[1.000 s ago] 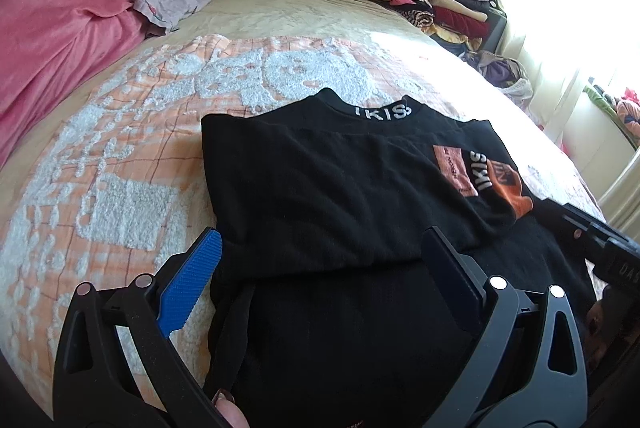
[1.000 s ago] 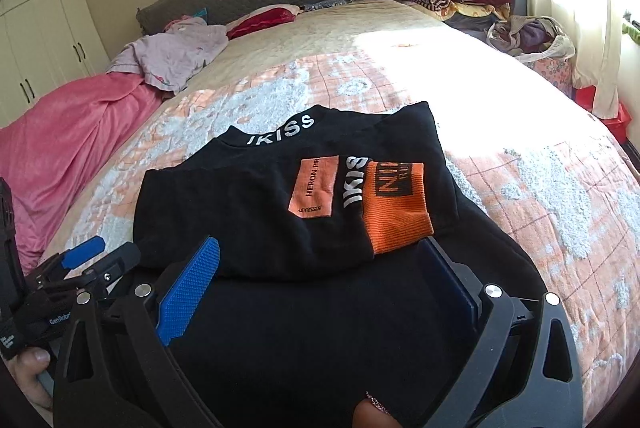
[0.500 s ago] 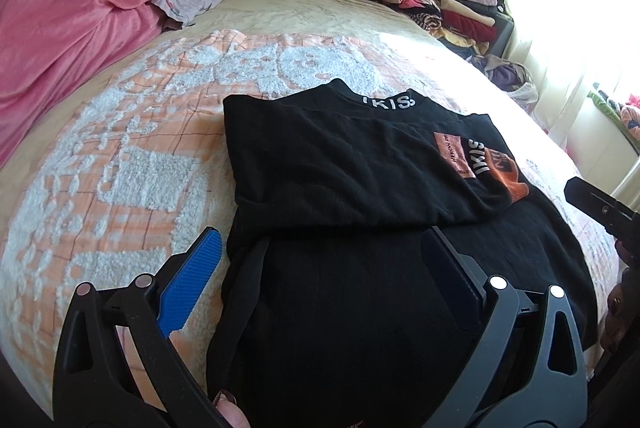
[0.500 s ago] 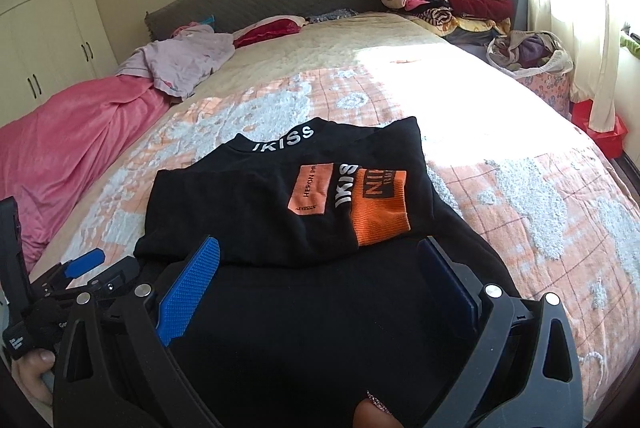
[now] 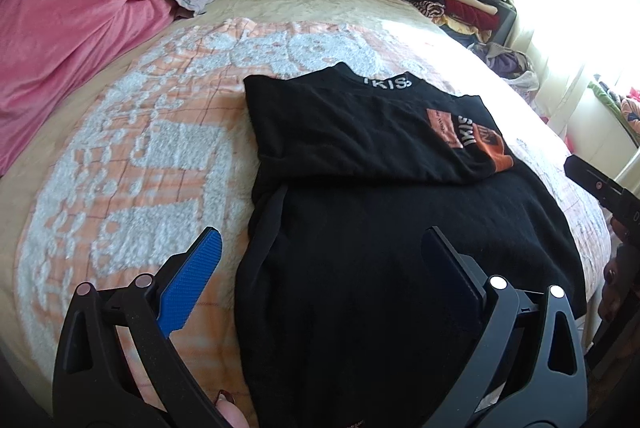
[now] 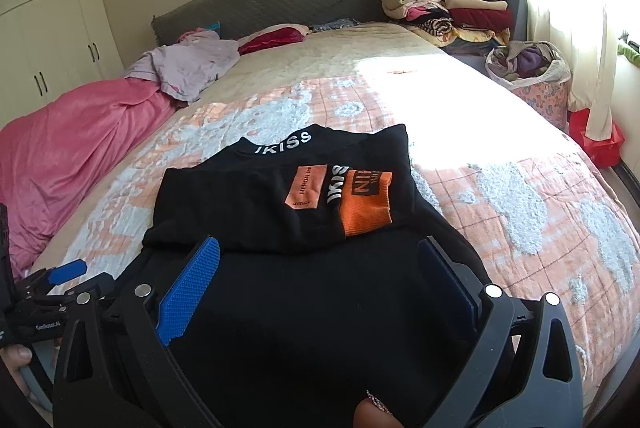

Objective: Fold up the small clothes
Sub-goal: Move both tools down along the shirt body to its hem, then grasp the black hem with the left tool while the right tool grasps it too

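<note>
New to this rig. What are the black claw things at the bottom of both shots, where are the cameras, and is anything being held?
There is no robot here: a person holds one two-finger gripper in each hand, and each carries a fisheye camera that looks forward along its fingers. So the claws at the bottom of each picture are that gripper's own fingers. One picture is from the left gripper, the other from the right gripper. Each also catches the other tool at its edge.

Both grippers are open and hold nothing. They hang over a black top that lies on the patterned bedspread; its upper part, with orange patches and white lettering, is folded over the lower part. Behind lie a pink blanket, loose clothes by the headboard and a stack of folded clothes beside the bed.
</note>
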A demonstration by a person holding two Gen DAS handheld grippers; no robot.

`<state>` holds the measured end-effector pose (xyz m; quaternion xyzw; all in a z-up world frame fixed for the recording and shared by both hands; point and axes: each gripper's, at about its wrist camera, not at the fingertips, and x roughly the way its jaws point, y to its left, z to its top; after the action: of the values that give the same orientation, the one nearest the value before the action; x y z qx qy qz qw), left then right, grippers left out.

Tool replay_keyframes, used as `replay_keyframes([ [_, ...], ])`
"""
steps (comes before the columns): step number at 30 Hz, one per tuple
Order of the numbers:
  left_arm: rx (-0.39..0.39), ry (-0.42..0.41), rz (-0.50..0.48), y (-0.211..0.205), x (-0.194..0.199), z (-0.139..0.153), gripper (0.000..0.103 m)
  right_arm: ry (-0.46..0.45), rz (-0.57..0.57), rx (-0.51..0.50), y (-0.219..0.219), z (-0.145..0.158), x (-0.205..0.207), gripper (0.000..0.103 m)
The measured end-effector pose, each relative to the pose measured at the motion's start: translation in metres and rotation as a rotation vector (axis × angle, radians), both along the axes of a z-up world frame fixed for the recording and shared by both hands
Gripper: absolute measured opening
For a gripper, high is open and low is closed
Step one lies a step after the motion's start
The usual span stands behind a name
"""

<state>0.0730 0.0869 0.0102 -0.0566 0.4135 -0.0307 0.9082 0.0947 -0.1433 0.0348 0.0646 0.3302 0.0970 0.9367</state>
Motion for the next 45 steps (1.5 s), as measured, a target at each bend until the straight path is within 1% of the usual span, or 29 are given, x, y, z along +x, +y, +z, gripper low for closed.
replay_keyframes([
  [3,0.001,0.023,0.017,0.004,-0.006,-0.001,0.093,-0.003,0.008,0.0,-0.002,0.001,-0.005,0.098],
  [11,-0.028,0.059,0.055,0.018,-0.025,-0.002,0.093,-0.003,0.016,-0.003,-0.013,0.0,-0.022,0.098],
  [23,-0.059,0.137,0.101,0.037,-0.044,-0.019,0.093,0.024,0.01,-0.011,-0.033,-0.013,-0.038,0.098],
  [30,-0.059,0.176,0.08,0.033,-0.057,-0.03,0.093,0.041,-0.001,-0.019,-0.051,-0.02,-0.047,0.098],
  [33,-0.077,0.189,0.068,0.034,-0.062,-0.034,0.093,0.066,-0.003,-0.023,-0.058,-0.028,-0.052,0.098],
  [38,-0.107,0.212,0.059,0.038,-0.069,-0.042,0.093,0.103,-0.02,-0.058,-0.069,-0.041,-0.061,0.098],
  [42,-0.124,0.23,0.043,0.038,-0.072,-0.045,0.089,0.132,-0.03,-0.076,-0.078,-0.049,-0.068,0.098],
  [44,-0.144,0.242,0.034,0.039,-0.074,-0.048,0.084,0.142,-0.036,-0.079,-0.083,-0.052,-0.071,0.098],
  [45,-0.153,0.249,0.028,0.039,-0.074,-0.05,0.08,0.145,-0.039,-0.081,-0.085,-0.053,-0.073,0.098],
])
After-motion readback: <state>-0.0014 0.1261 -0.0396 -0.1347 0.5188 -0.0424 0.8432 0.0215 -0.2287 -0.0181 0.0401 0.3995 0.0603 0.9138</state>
